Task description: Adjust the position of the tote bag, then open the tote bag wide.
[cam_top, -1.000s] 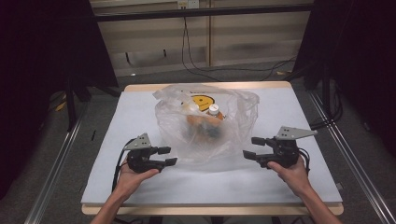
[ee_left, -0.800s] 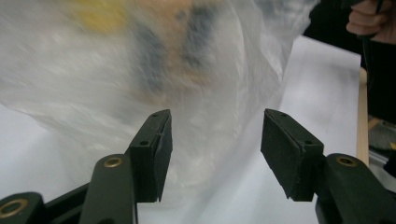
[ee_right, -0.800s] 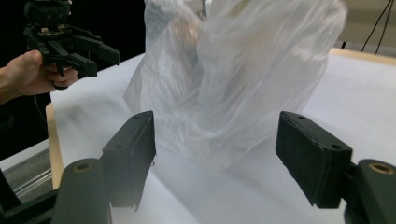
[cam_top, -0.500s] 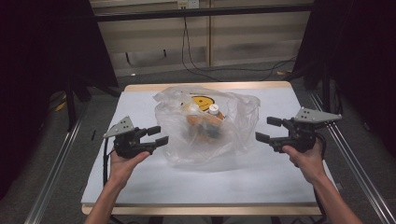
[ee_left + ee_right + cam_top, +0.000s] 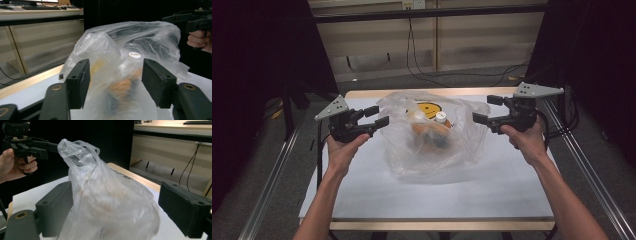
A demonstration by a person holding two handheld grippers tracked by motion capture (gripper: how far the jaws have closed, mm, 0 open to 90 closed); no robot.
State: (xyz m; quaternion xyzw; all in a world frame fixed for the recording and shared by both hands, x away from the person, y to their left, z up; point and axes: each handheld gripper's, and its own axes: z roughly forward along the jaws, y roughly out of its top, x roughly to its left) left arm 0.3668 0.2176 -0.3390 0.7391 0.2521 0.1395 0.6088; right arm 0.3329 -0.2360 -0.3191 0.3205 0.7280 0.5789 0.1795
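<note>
Person's forearms come in from near edge of desk, white on top. Left hand-held gripper held up at left of clear plastic bag, jaws wide apart, holding nothing. Right hand-held gripper held up at bag's right, jaws wide apart too, empty. Bag sits in middle of desk, between both. Inside: orange thing, white cap, yellow smiley face. Far behind: cables on floor.
</note>
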